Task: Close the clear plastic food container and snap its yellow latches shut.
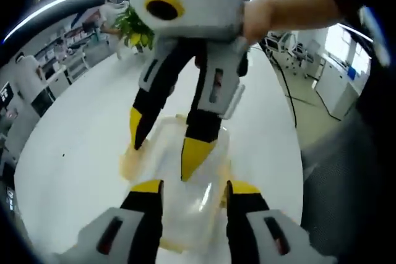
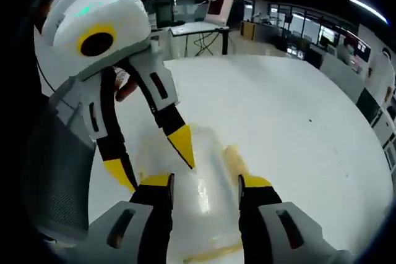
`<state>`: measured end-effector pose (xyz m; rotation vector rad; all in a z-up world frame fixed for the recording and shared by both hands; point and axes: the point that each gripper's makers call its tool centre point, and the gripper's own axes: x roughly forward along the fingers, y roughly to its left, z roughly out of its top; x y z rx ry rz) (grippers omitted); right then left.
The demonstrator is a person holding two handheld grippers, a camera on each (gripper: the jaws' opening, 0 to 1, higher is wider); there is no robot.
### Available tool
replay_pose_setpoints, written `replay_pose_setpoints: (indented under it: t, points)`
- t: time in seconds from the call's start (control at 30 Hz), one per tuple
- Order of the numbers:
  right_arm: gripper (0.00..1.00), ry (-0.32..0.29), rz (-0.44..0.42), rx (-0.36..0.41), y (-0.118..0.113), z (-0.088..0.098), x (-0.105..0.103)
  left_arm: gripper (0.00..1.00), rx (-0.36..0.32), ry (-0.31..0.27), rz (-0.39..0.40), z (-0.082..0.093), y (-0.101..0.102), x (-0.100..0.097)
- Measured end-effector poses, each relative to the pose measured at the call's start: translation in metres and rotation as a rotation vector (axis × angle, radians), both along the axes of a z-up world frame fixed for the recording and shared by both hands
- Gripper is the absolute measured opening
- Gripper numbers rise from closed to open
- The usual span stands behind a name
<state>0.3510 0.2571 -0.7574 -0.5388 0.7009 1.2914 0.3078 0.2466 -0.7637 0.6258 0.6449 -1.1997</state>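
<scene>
Hovering spread, the left gripper (image 1: 193, 191) is straddling the clear plastic food container with yellow latches (image 1: 176, 177) on the white tabletop (image 1: 80, 146); opposite, the right gripper (image 2: 205, 188) is spreading likewise above it. Probably light, slippery, flexing: press latches, not lid.

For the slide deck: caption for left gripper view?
Both grippers, left and right, open over the clear container on the white table.

We see both views looking steeply down, close over the white table (image 1: 74, 153); they face each other across the clear container (image 1: 185, 196), each catching the opposite gripper.
</scene>
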Motion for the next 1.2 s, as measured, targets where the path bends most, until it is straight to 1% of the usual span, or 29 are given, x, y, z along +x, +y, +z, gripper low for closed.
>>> replay_pose_setpoints:
  t: [0.03,0.07,0.13,0.23,0.33,0.37,0.4,0.47,0.5,0.57,0.67,0.73,0.8,0.93,1.0,1.07,1.13,1.2]
  points:
    - [0.4,0.005,0.009,-0.018,-0.001,-0.002,0.002,0.38,0.004,-0.002,-0.005,-0.001,-0.001,-0.001]
    - [0.41,0.016,0.022,-0.039,-0.003,-0.005,0.005,0.39,0.018,-0.023,-0.015,-0.003,-0.001,-0.001]
    - [0.41,0.042,0.058,-0.062,-0.004,-0.008,0.008,0.4,0.035,-0.043,-0.02,-0.005,-0.002,0.0]
    - [0.41,0.09,0.095,-0.102,-0.005,-0.013,0.01,0.41,0.037,-0.057,-0.019,-0.006,-0.005,0.001]
    - [0.41,0.139,0.156,-0.157,-0.004,-0.019,0.014,0.43,0.087,-0.108,-0.027,-0.009,-0.003,0.006]
    - [0.41,0.17,0.162,-0.154,0.0,-0.019,0.013,0.43,0.084,-0.1,-0.03,-0.011,-0.005,0.005]
    - [0.4,0.183,0.183,-0.171,0.0,-0.02,0.013,0.43,0.087,-0.1,-0.037,-0.011,-0.005,0.004]
    - [0.36,0.233,0.234,-0.214,0.001,-0.02,0.009,0.43,0.097,-0.134,-0.073,-0.012,-0.006,0.005]
    - [0.37,0.255,0.237,-0.242,0.002,-0.022,0.009,0.44,0.106,-0.147,-0.099,-0.013,-0.007,0.004]
    - [0.37,0.281,0.269,-0.31,0.002,-0.022,0.009,0.44,0.109,-0.149,-0.097,-0.013,-0.006,0.005]
    - [0.37,0.307,0.287,-0.399,0.002,-0.025,0.008,0.44,0.103,-0.142,-0.084,-0.013,-0.007,0.006]
    - [0.36,0.321,0.304,-0.441,0.002,-0.027,0.008,0.43,0.104,-0.14,-0.077,-0.013,-0.007,0.006]
    - [0.36,0.326,0.316,-0.465,0.003,-0.028,0.008,0.43,0.107,-0.139,-0.075,-0.014,-0.007,0.006]
    - [0.35,0.332,0.327,-0.488,0.001,-0.029,0.007,0.43,0.1,-0.139,-0.078,-0.014,-0.006,0.006]
    - [0.35,0.355,0.33,-0.507,0.0,-0.031,0.003,0.42,0.087,-0.133,-0.091,-0.014,-0.007,0.003]
    - [0.35,0.365,0.334,-0.516,-0.001,-0.031,0.001,0.42,0.081,-0.136,-0.111,-0.014,-0.007,0.0]
    - [0.34,0.359,0.334,-0.528,-0.001,-0.031,0.001,0.41,0.067,-0.127,-0.103,-0.014,-0.006,0.002]
    - [0.34,0.354,0.333,-0.535,-0.001,-0.031,0.0,0.41,0.07,-0.131,-0.102,-0.015,-0.007,0.002]
